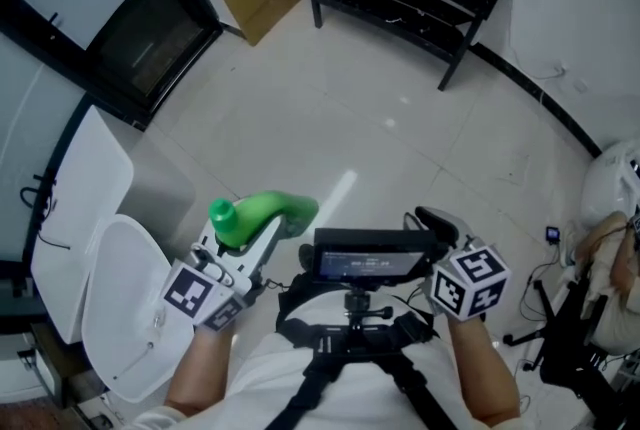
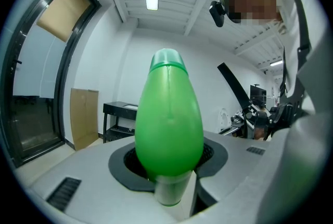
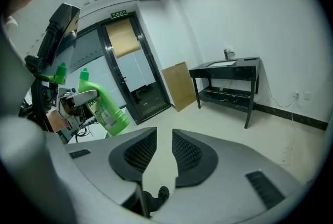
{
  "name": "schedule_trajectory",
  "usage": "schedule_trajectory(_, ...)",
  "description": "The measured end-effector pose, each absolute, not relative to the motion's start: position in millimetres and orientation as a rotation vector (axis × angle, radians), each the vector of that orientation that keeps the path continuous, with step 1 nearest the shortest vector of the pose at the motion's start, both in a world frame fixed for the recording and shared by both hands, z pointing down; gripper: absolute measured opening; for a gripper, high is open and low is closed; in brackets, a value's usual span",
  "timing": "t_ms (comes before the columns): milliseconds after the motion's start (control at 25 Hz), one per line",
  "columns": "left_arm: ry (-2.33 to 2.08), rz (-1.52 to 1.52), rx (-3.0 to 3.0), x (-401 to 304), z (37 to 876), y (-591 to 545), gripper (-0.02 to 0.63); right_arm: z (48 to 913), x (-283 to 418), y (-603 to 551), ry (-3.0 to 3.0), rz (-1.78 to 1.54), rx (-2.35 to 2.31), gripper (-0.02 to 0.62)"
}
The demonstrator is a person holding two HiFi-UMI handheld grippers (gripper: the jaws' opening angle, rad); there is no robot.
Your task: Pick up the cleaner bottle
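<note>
- Cleaner bottle (image 1: pixel 262 216): green, capped, held clear of the floor just left of the chest-mounted screen (image 1: pixel 368 263).
- Long axis: cap end uppermost and leaning. In the left gripper view the bottle (image 2: pixel 169 124) rises out of the jaws across the line they point along.
- Left gripper (image 1: pixel 258 248): clamped on the lower part of the bottle body, pads pressing both sides. This is the hand carrying it.
- Judgement: pick-up looks done. Next move depends only on the left grip holding.
- Right gripper (image 1: pixel 432 221): just right of the screen, apart from the bottle.
- Right gripper view: jaws (image 3: pixel 164 152) stand narrowly apart with nothing between them, only floor tiles. The bottle (image 3: pixel 104 106) shows off to its left.
</note>
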State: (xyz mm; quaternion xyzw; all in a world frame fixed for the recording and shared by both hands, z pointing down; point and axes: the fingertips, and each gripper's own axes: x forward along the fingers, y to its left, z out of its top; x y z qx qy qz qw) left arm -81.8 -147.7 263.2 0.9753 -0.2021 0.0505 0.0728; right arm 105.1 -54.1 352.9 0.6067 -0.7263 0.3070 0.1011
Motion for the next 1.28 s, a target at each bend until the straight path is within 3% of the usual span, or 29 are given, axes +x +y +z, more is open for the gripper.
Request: schedule_trajectory(1280, -0.643, 0.228, 2.907, -57, 265, -73, 0.158, 349, 105, -1, -2.269, 0.803, 1.614, 0.003)
